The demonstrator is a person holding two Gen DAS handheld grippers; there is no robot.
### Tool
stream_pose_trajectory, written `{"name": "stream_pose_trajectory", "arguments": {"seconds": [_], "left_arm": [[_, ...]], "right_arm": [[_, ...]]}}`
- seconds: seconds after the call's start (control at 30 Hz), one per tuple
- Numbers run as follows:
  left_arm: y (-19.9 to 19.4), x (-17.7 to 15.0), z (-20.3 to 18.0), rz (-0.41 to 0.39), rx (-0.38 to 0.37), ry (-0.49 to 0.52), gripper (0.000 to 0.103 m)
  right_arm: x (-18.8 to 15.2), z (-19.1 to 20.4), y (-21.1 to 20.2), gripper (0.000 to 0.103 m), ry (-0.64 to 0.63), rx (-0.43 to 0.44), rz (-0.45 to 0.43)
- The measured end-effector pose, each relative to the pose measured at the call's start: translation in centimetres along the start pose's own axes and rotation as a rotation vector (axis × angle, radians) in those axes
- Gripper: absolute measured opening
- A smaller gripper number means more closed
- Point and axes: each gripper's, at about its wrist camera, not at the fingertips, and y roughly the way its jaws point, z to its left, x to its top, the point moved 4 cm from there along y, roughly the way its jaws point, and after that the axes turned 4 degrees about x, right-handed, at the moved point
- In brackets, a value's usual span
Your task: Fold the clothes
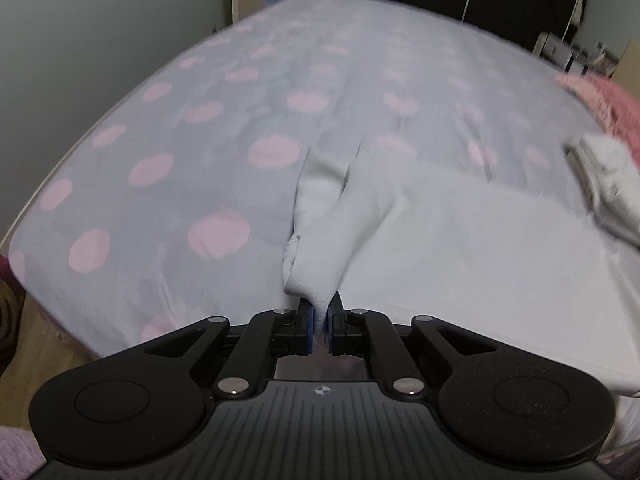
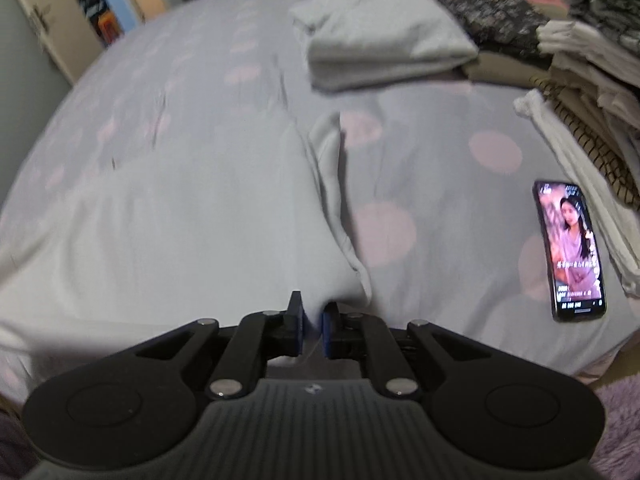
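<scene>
A pale grey-white garment (image 1: 460, 248) lies spread on the bed. In the left wrist view my left gripper (image 1: 319, 312) is shut on a bunched corner of it, with a sleeve-like fold (image 1: 320, 200) rising ahead of the jaws. In the right wrist view the same garment (image 2: 180, 220) covers the left and middle of the bed, and my right gripper (image 2: 313, 312) is shut on its near right corner, beside a long folded edge (image 2: 336, 208).
The bed sheet (image 1: 200, 128) is grey with pink dots. A folded grey garment (image 2: 380, 48) lies further back. A stack of folded clothes (image 2: 580, 80) stands at the right. A lit phone (image 2: 570, 248) lies on the sheet at the right. A wall runs along the bed's left side.
</scene>
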Motion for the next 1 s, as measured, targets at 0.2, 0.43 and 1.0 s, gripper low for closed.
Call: {"name": "stream_pose_trajectory", "arguments": {"seconds": [0.2, 0.43, 1.0], "left_arm": [[2.5, -2.6, -0.4, 0.066, 0.055, 0.072, 0.005], [4.2, -3.5, -0.7, 0.115, 0.078, 0.118, 0.006], [0.6, -4.6, -1.8, 0.167, -0.005, 0.136, 0.032]], "right_arm": [[-1.2, 0.8, 2.6, 0.01, -0.112, -0.061, 0.088], [-1.6, 0.8, 4.1, 0.01, -0.144, -0.087, 0.136], [-4.3, 5.0, 1.3, 0.046, -0.317, 0.034, 0.249]]}}
